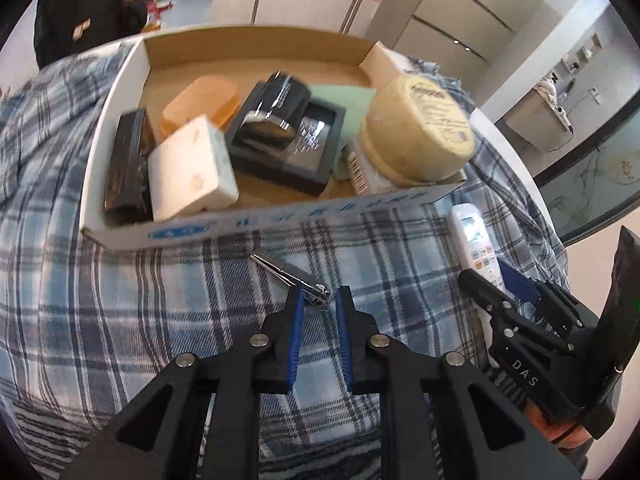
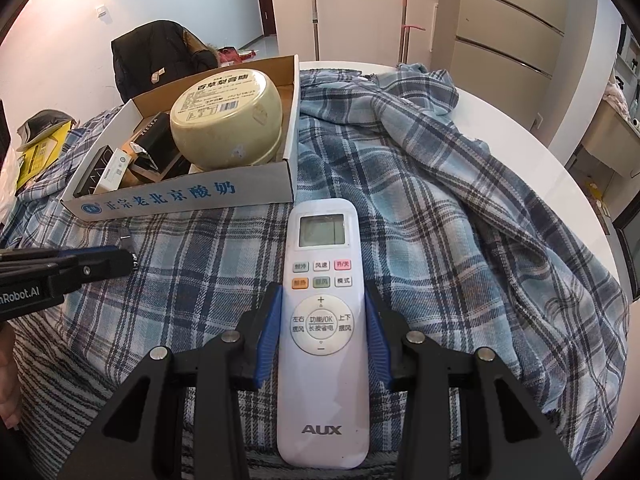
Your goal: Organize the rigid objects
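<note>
Heads up: your left gripper, nearly shut, only nips the head of the thin metal nail clipper just in front of the white cardboard box, so it could slip while your right gripper clamps the white plastic remote.

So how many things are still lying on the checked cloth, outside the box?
2: nail clippers at the left gripper's tips, and a white remote clamped in the right gripper. Folds in the cloth might hide more.

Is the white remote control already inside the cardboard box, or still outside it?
Outside: the white remote control lies on the plaid cloth, beside the cardboard box.
</note>
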